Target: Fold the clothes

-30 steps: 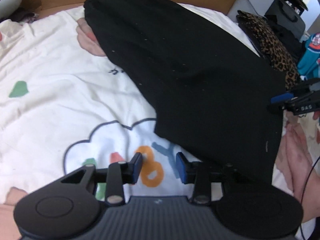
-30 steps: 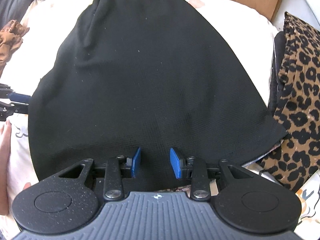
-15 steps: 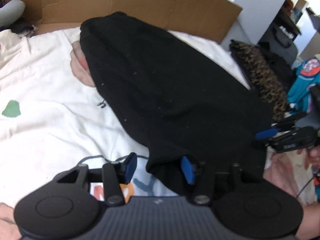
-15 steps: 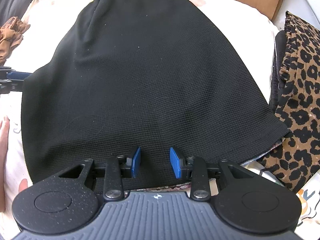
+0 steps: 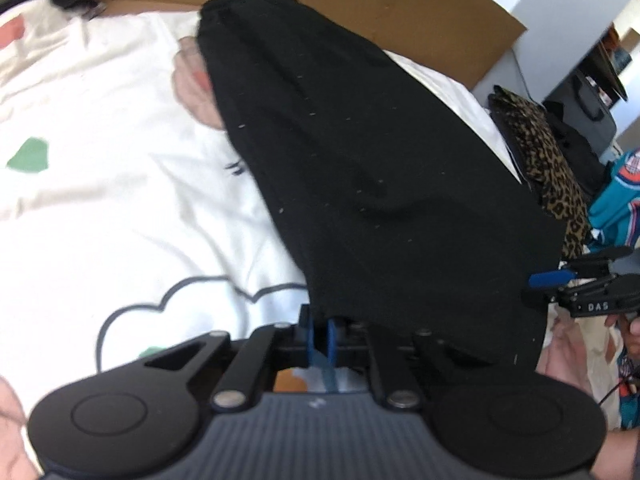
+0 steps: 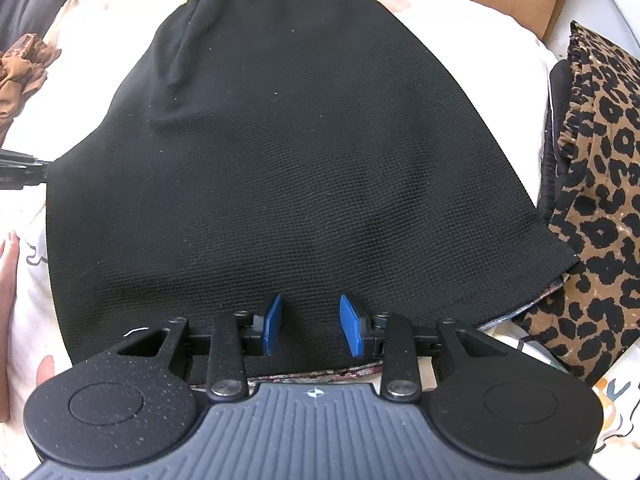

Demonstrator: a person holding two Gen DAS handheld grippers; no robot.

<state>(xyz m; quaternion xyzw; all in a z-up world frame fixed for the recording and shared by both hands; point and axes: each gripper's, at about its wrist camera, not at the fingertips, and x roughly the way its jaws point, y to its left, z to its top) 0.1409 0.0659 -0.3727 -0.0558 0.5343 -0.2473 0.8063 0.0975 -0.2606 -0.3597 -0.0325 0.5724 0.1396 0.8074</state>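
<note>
A black knit garment [image 6: 304,152] lies spread flat on a white printed bedsheet [image 5: 120,184], narrow end far, wide hem near. In the left wrist view my left gripper [image 5: 319,334] has its blue pads pressed together on the near left corner of the black garment [image 5: 380,184]. In the right wrist view that corner is drawn out toward the left gripper [image 6: 20,168] at the left edge. My right gripper [image 6: 311,326] stands open over the near hem, nothing between its blue pads. It also shows from the side as the right gripper [image 5: 560,284] by the garment's right corner.
A leopard-print cloth [image 6: 600,184] lies along the right of the garment, with a patterned fabric edge [image 6: 340,372] peeking from under the hem. Cardboard [image 5: 400,8] stands behind the bed. A brown cloth [image 6: 20,76] is far left, a teal garment [image 5: 616,208] far right.
My left gripper moved right from the bare sheet to the garment's near left corner and shut on it. The right gripper stayed open at the hem.
</note>
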